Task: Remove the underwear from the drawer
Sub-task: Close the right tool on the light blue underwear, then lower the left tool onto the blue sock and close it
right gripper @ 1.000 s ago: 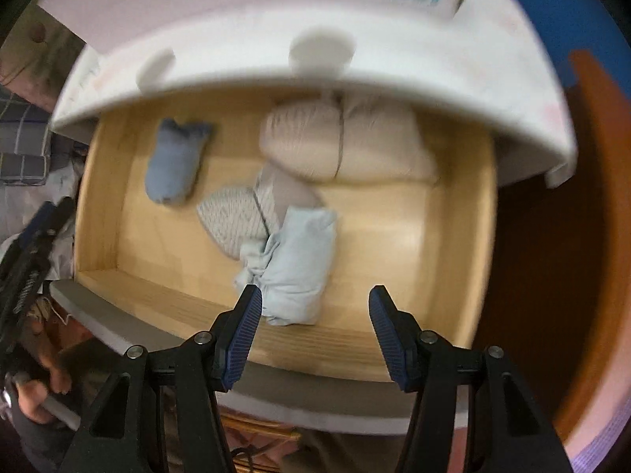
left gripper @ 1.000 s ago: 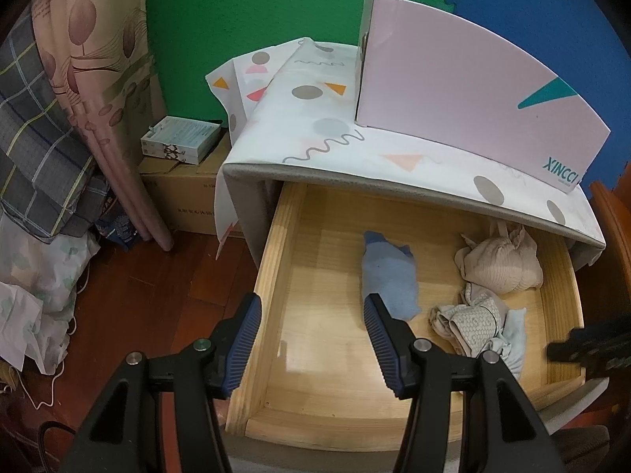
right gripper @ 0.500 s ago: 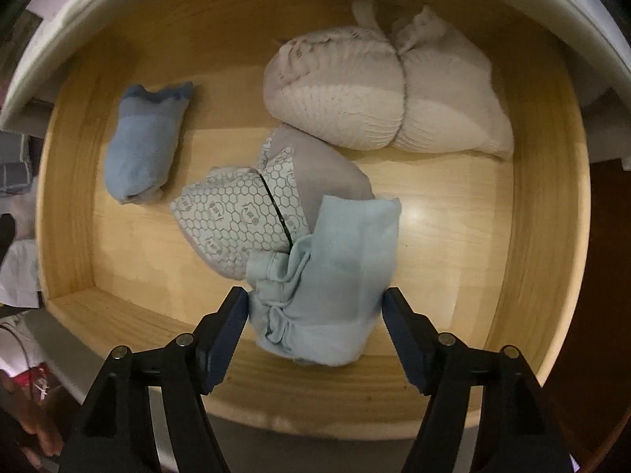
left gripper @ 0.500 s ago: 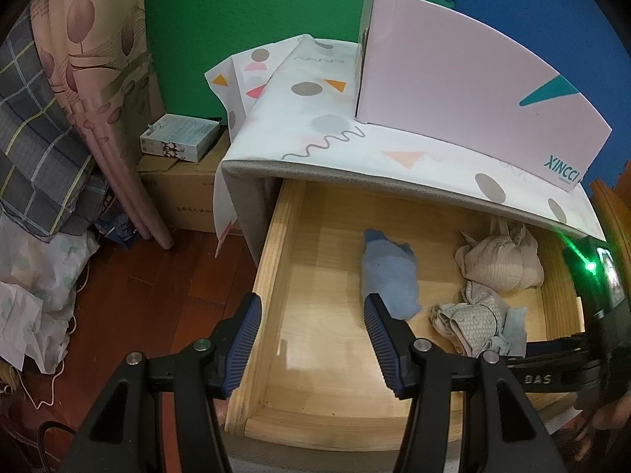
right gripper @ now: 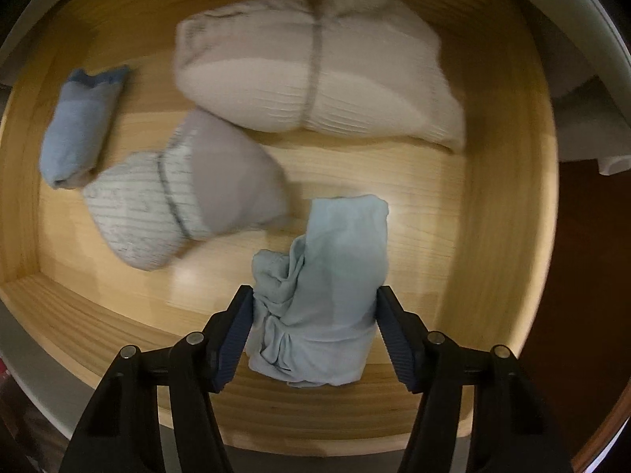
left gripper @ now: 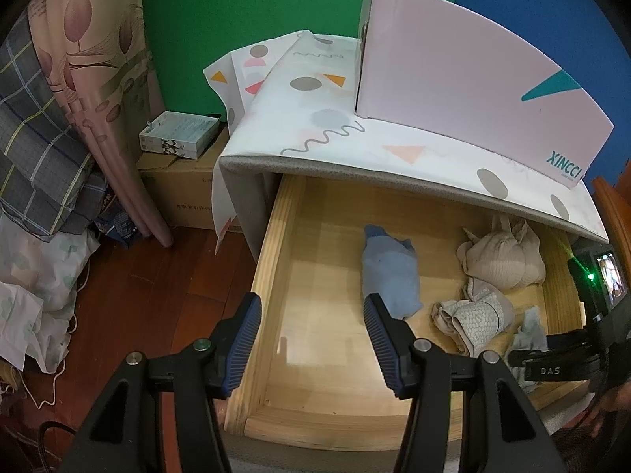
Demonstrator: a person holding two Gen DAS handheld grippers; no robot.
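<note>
The right gripper [right gripper: 311, 315], its jaws just closing, pinches the folded pale-blue underwear [right gripper: 323, 295] near the front wall of the open light-wood drawer [right gripper: 508, 205]. The left gripper [left gripper: 311, 339] hangs spread and empty over the drawer's front left corner.

Glossy pale wooden drawer [right gripper: 508, 236], soft cloth underwear [right gripper: 327, 299], ribbed rubbery fingers [right gripper: 236, 331]

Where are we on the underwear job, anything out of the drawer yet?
Done: the drawer is open. In hand: the right gripper, jaws just closing, is pressed on the pale blue underwear, still inside the drawer. Left: lifting it out; the left gripper is open, holding nothing.
</note>
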